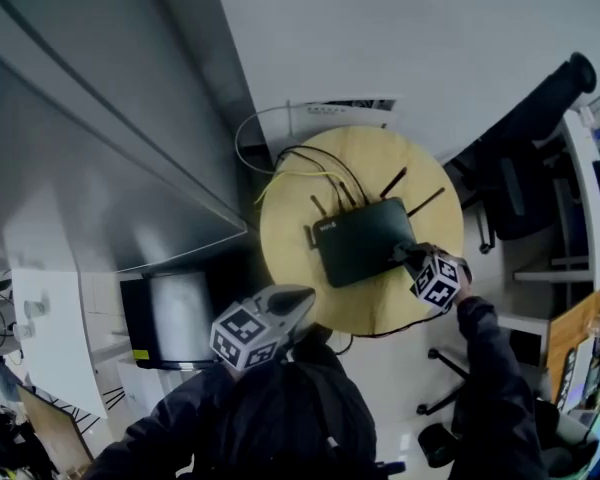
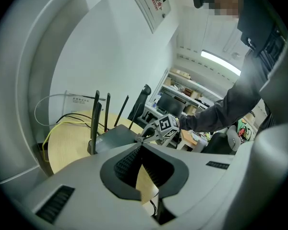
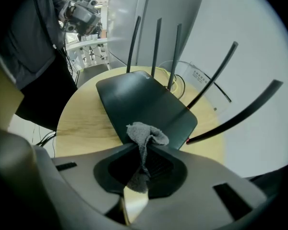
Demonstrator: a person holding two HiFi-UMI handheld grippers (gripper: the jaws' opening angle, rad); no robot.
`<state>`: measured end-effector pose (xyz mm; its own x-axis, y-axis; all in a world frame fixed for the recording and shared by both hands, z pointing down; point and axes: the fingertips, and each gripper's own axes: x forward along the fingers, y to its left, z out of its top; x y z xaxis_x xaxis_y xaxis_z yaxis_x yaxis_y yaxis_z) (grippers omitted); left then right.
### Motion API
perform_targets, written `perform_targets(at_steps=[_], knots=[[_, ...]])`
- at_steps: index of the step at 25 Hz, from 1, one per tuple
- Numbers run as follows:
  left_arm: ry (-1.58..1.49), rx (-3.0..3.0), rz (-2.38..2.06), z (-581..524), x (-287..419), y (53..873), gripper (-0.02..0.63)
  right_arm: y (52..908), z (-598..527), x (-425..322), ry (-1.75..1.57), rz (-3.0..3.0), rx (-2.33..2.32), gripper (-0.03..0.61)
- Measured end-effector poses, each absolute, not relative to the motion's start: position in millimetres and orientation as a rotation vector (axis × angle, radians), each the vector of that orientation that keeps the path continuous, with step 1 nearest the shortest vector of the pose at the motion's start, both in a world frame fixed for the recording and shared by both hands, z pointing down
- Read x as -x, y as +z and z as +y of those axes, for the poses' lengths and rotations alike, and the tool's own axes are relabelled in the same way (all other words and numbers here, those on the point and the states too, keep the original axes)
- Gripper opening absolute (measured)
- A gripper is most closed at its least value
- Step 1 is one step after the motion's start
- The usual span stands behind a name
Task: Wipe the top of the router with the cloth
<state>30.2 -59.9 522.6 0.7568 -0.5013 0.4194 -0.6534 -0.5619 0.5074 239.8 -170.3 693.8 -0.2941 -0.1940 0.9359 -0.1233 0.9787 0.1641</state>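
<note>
Router-wiping set-up, cloth poised at the router's near edge. My right gripper (image 3: 143, 150) is clamped on a small grey terry cloth (image 3: 146, 134). The cloth's bunched free end juts past the jaw tips, on or just above the near edge of the flat black plastic router (image 3: 134, 97); I cannot confirm contact. The router lies flat near the middle of the round pale wooden bench (image 1: 290, 230). Its thin black antennas (image 3: 156, 42) stand along the far edge, and black and yellow cables (image 1: 315, 178) trail behind. My left gripper (image 2: 140, 145) hangs by the bench's near rim, jaws together on nothing.

Handling, as I judge it: the cloth is soft and limp, so only the short stub beyond the jaws can press, and a grip near its middle suits this. The router looks light and smooth-cased, apt to slide under a sideways stroke, tethered only by its cables. The antennas are slender and best not struck. If steadying is wanted, I would take hold at the bare near-left edge of the case.
</note>
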Motion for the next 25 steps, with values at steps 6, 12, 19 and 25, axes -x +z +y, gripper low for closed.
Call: perform_targets(at_steps=[6,12,19,25], knots=[[0.292,-2.334,-0.829,-54,-36,513,-0.008,660,-176,-222,0.130,-2.043,-0.509,0.067],[0.258,-2.390,-0.793,-58,-41,498,-0.008,558,-128,-145,0.462,-2.394,-0.700,0.067],[0.227,-2.459,-0.734,-51,-55,470,-0.008,487,-61,-90,0.728,-2.602,-0.868,0.067],[0.211,-2.502,-0.674,-43,-64,459,-0.008,458,-43,-88,0.740,-2.636,-0.998,0.066]])
